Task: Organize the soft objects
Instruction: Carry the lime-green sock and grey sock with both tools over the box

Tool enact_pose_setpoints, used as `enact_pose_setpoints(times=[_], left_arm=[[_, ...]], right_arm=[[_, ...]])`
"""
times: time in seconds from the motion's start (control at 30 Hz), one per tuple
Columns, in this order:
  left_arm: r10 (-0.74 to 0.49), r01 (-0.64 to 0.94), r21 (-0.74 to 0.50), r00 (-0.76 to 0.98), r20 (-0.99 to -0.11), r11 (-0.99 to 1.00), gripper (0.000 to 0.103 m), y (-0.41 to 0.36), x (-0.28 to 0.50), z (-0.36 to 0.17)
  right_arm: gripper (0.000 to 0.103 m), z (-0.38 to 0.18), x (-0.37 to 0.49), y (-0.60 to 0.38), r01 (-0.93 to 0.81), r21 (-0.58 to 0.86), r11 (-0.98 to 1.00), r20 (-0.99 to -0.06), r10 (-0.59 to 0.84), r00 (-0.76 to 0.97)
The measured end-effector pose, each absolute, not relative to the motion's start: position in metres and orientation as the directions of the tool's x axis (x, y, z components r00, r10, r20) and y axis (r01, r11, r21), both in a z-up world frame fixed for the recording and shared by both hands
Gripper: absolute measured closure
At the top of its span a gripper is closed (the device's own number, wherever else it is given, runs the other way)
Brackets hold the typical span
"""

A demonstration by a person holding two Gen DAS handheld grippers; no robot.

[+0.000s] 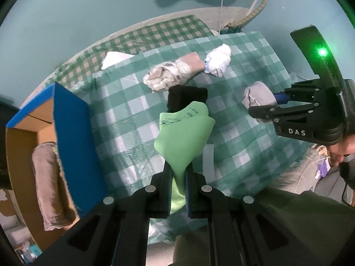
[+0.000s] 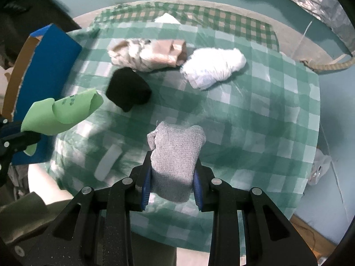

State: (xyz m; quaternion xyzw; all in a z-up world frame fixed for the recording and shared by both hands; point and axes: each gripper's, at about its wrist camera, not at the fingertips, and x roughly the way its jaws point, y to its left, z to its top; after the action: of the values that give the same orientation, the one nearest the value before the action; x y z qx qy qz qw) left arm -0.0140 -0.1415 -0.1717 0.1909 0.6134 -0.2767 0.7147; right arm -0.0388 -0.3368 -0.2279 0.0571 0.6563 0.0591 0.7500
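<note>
From the left wrist camera, looking steeply down, the left gripper (image 1: 178, 184) is clamped tight on a light green cloth (image 1: 184, 137), which fans out beyond the fingertips above a round surface (image 1: 124, 115) covered in a green-and-white checked cloth. Just past the green cloth lies a black rolled bundle (image 1: 187, 97), and beyond it a beige-and-white patterned bundle (image 1: 175, 73) touching a white bundle (image 1: 218, 62). At the left stands an open cardboard box with blue outer walls (image 1: 71, 137), a brownish-grey towel (image 1: 51, 186) lying inside. At the right, the right gripper (image 1: 269, 108) pinches a grey knitted bundle (image 1: 258, 94), with a hand (image 1: 339, 149) on its handle. From the right wrist camera, the right gripper (image 2: 172, 188) has its jaws nearly closed on the grey knitted bundle (image 2: 177, 155), its blue pads pressing both sides, held above the checked surface (image 2: 255, 122). The black bundle (image 2: 128, 92), the patterned bundle (image 2: 148, 54) and the white bundle (image 2: 214, 66) lie farther away on the surface. At the left edge, the green cloth (image 2: 64, 113) hangs in the left gripper (image 2: 15, 136) in front of the blue box (image 2: 51, 62).
</note>
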Motion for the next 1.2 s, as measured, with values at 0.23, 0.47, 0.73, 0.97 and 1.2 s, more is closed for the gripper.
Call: enact_pose_setpoints(times=[0.23, 0.47, 0.73, 0.97, 1.2], left_arm=[[-0.155, 0.599, -0.045, 0.133, -0.979, 0.799, 0.093, -0.122, -0.011, -0.156], [-0.143, 0.562, -0.022, 0.172, -0.975, 0.827, 0.093, -0.101, -0.003, -0.143], [-0.137, 0.513, -0.007, 0.216, -0.967, 0.858, 0.093, -0.076, 0.006, -0.125], [-0.118, 0.46, 0.008, 0.245, -0.962, 0.888, 0.093, -0.049, 0.014, -0.116], [-0.1, 0.4, 0.016, 0.266, -0.959, 0.916, 0.093, -0.018, 0.021, -0.112]], right_arm=[[0.073, -0.203, -0.036, -0.326, -0.042, 0.157, 0.987, -0.975, 0.162, 0.152], [0.073, -0.178, -0.029, -0.311, -0.092, 0.137, 0.986, -0.974, 0.151, 0.167], [0.073, -0.153, -0.018, -0.29, -0.145, 0.13, 0.981, -0.97, 0.156, 0.188], [0.073, -0.131, -0.006, -0.269, -0.192, 0.13, 0.973, -0.962, 0.171, 0.212], [0.073, -0.115, 0.009, -0.242, -0.252, 0.128, 0.959, -0.955, 0.188, 0.23]])
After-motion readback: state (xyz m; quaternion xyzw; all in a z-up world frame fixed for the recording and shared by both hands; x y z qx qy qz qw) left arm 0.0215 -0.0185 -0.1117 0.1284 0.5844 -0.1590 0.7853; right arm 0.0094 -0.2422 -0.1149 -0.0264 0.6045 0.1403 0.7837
